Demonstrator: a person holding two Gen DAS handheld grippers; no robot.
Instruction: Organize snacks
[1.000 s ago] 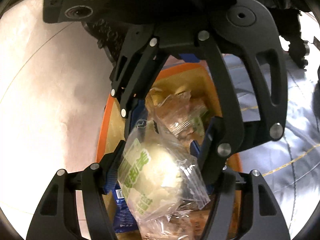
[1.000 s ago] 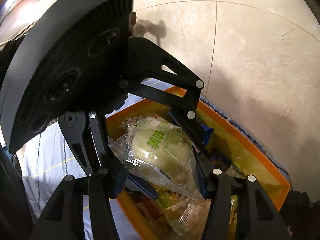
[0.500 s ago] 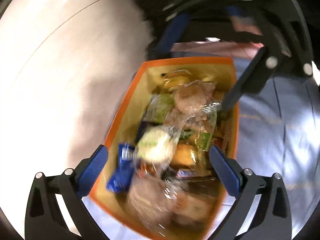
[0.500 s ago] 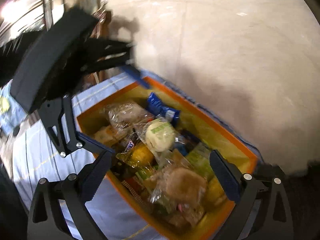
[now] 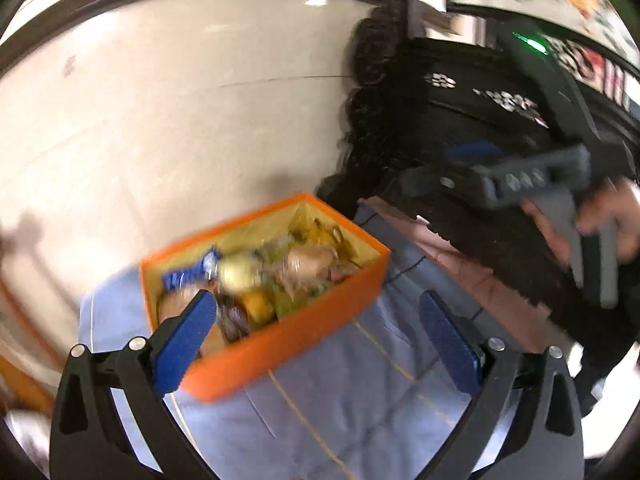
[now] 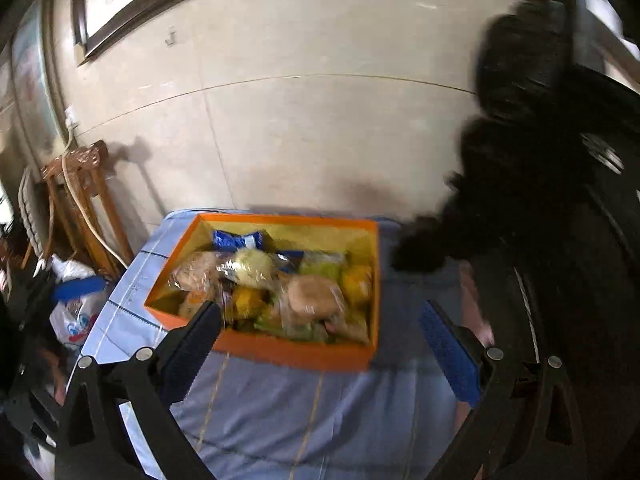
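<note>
An orange box [image 5: 288,340] with a yellow inside stands on a light blue cloth and is full of wrapped snacks. The pale round bun in a clear green-printed bag [image 5: 240,270] lies on top of the pile, next to a blue packet [image 5: 188,276]. The box also shows in the right wrist view [image 6: 296,354], with the bun [image 6: 252,266] near its far side. My left gripper [image 5: 316,334] is open and empty, held back above the box's near side. My right gripper [image 6: 320,340] is open and empty, also drawn back from the box.
The light blue cloth [image 6: 304,420] covers the table against a beige tiled wall [image 6: 320,128]. A wooden stand [image 6: 80,200] and a plastic bag [image 6: 76,312] are at the left. The person in dark clothes [image 5: 500,160] holds the other gripper [image 5: 532,176] at the right.
A second ago both grippers were shut on the bun bag over the box. They let it go, it dropped onto the pile, and both grippers pulled back and away.
</note>
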